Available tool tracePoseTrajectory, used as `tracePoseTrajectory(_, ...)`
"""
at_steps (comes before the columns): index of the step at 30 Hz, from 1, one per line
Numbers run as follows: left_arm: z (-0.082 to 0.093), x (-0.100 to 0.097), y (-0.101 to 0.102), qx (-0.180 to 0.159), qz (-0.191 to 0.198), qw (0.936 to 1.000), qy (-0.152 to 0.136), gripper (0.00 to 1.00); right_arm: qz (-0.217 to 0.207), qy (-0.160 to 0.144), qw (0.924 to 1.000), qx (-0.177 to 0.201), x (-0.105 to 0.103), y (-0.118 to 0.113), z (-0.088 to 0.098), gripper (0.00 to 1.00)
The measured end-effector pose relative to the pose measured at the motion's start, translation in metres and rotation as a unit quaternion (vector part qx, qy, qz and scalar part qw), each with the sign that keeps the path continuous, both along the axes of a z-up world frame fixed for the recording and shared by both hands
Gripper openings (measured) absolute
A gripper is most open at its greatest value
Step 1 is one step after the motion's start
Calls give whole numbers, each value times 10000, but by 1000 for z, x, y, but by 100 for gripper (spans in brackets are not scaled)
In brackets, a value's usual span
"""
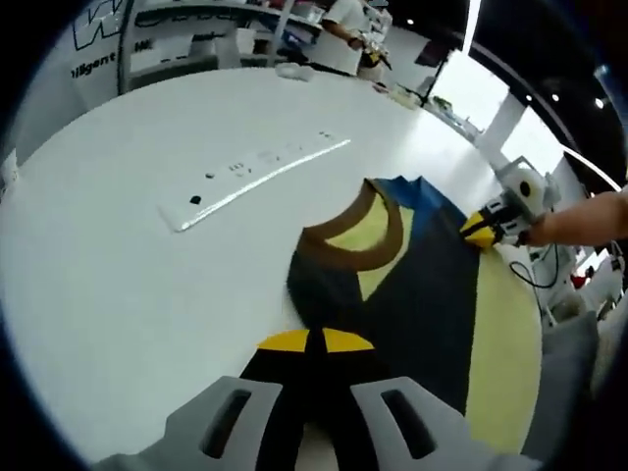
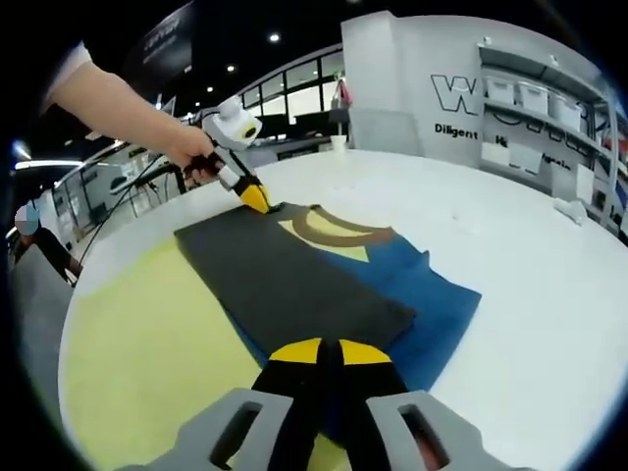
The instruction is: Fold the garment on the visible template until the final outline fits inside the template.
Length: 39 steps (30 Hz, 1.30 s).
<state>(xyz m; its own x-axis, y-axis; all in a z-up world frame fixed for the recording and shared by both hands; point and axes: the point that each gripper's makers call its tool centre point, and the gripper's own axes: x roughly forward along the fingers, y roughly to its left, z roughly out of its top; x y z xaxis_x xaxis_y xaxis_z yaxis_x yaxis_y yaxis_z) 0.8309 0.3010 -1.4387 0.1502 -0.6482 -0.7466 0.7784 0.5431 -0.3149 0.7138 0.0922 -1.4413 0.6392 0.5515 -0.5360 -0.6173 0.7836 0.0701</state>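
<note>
A dark garment (image 1: 422, 285) with a brown collar (image 1: 345, 257), blue underside and yellow lining lies partly folded on a yellow template (image 1: 510, 343). My left gripper (image 1: 314, 340) is shut on the garment's near dark edge. At the corner beside the collar, a hand holds my right gripper (image 1: 478, 228), tips on the cloth. In the right gripper view a dark panel lies folded over the blue layer of the garment (image 2: 294, 275) on the template (image 2: 147, 334). My right gripper (image 2: 321, 350) is shut on the fold's near edge. The left gripper (image 2: 255, 199) pinches the far corner.
The white round table (image 1: 118, 275) carries a long white strip (image 1: 257, 175) beyond the collar. Shelves and a person (image 1: 343, 25) stand at the far side. In the right gripper view a small white object (image 2: 569, 208) lies near the table's (image 2: 530, 255) far edge.
</note>
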Motion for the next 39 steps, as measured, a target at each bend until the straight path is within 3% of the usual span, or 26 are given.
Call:
tracePoseTrajectory(4, 3, 4, 8, -68, 187, 9998, 24, 3, -23, -1, 10000, -19, 1, -1, -1, 0)
tracePoseTrajectory(10, 5, 16, 29, -512, 1195, 9899, 558, 3, -42, -10, 10000, -50, 1, -2, -1, 0)
tracePoseTrajectory(11, 3, 15, 36, -494, 1284, 9886, 614, 3, -38, -15, 10000, -59, 1, -2, -1, 0)
tracePoseTrajectory(13, 4, 14, 40, -509, 1177, 9907, 463, 2, -51, -3, 10000, -50, 1, -2, -1, 0)
tracePoseTrajectory(17, 0, 16, 42, -447, 1538, 9850, 643, 0, -59, -11, 10000, -46, 1, -2, 0, 0)
tracePoseTrajectory(23, 3, 22, 45, -482, 1634, 9843, 457, 0, -44, 12, 9999, -102, 1, -2, 0, 0)
tracePoseTrajectory(31, 10, 8, 54, -579, 1626, 9833, 582, 10, -57, 21, 9999, -100, 2, -2, 0, 0)
tracePoseTrajectory(35, 3, -5, 56, -492, 1545, 9843, 695, 10, -53, 24, 9999, -112, 2, -2, 0, 0)
tracePoseTrajectory(39, 0, -3, 54, -429, 1588, 9843, 635, 4, -54, 23, 9999, -117, 2, -2, 0, 0)
